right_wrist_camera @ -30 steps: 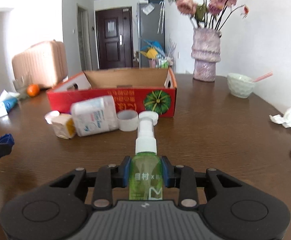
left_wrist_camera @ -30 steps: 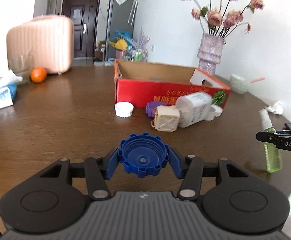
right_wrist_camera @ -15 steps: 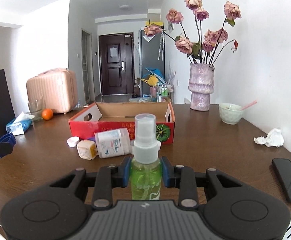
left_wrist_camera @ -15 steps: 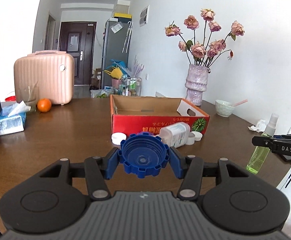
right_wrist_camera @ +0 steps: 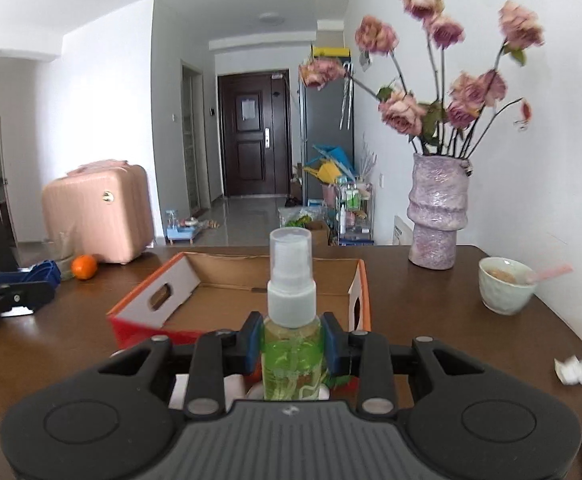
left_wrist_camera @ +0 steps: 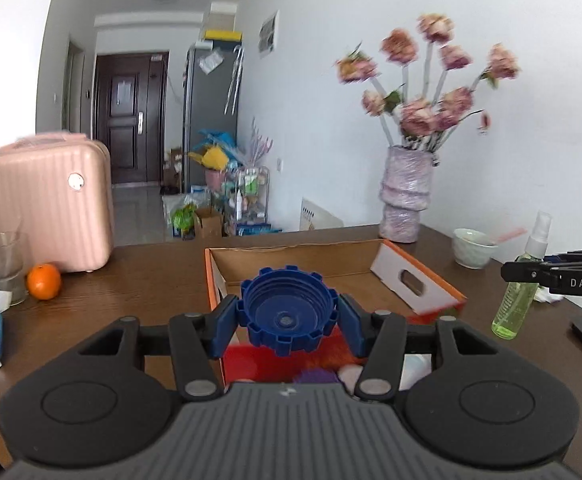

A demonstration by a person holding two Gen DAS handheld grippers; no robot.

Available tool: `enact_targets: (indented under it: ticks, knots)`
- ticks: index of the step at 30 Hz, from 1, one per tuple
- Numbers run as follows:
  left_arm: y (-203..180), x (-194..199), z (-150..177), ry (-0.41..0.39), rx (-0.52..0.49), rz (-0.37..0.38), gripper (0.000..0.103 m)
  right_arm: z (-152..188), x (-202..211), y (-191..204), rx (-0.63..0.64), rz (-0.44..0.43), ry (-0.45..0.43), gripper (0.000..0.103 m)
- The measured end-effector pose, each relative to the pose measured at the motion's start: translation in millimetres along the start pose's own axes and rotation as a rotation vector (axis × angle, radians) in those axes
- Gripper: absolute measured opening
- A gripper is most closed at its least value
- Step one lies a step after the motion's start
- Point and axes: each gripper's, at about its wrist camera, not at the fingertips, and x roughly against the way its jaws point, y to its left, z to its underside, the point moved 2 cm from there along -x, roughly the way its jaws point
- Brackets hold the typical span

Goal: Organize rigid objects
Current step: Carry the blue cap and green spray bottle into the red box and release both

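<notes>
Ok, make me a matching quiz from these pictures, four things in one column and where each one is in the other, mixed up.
Things:
1. blue cap
2. spray bottle
3. orange
4. bowl

Places:
A. on the table by the pink suitcase
B. in the right hand-held gripper
C. on the table near the vase
D. in the left hand-held gripper

Pairs: 1-D, 2-B, 3-A, 4-C
</notes>
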Motion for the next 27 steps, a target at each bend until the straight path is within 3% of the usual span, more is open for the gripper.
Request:
enact_targets:
  ticks: [7, 13, 15, 17, 18, 19, 20, 22, 27]
  knots:
    - [24, -120, -23, 0.098, 0.000, -0.053, 0.054, -33, -121, -20, 0.051, 0.052, 0.129, 0.030]
    - [34, -202, -31, 0.182, -0.024, -0.078, 0.055, -30, -228, -18, 0.124, 0.081, 0.323, 0.031]
    - [38, -225, -34, 0.211, -0.021, -0.088, 0.056, -26, -255, -15, 0.156, 0.114, 0.339, 0.031]
    - [40, -239, -33, 0.222, -0.035, -0.115, 0.063, -26, -273, -12, 0.173, 0.144, 0.364, 0.032]
    - [40, -243, -31, 0.224, -0.049, -0.121, 0.077, -26, -280, -11, 0.173, 0.148, 0.361, 0.044]
    - [41, -245, -30, 0.220, -0.050, -0.127, 0.084, -26, -284, -9, 0.176, 0.155, 0.369, 0.056]
    - [42, -245, -28, 0.203, -0.040, -0.131, 0.094, -27, -288, -10, 0.180, 0.160, 0.379, 0.059]
    - [41, -244, -26, 0.193, -0.055, -0.122, 0.097, -26, -289, -10, 0.181, 0.159, 0.364, 0.070]
    - [47, -250, -28, 0.244, -0.012, -0.126, 0.097, -27, -291, -19, 0.113, 0.144, 0.379, 0.069]
